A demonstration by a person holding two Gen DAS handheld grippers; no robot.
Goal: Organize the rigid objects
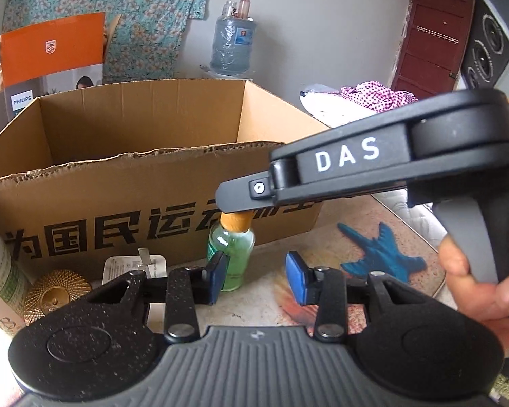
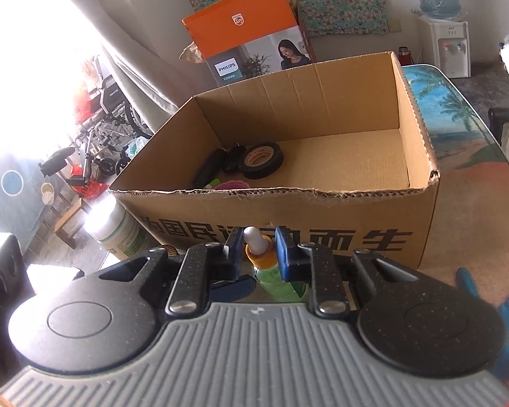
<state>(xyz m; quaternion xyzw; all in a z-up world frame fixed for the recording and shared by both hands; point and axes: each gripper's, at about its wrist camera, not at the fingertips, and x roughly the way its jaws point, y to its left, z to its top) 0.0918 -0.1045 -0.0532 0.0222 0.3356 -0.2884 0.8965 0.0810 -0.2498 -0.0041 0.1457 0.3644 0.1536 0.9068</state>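
Dropper bottle, green with an orange collar, stands on the table just before the cardboard box. I hold my right gripper clamped on its neck, the white bulb visible between the pads. My left gripper stands part open beside the glass; box contents stay half hidden.

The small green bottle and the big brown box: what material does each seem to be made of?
The small green bottle looks like clear glass or hard plastic: green liquid shows through, and its orange collar looks like plastic. The big brown box is matte corrugated cardboard: its torn top edge shows the fluting.
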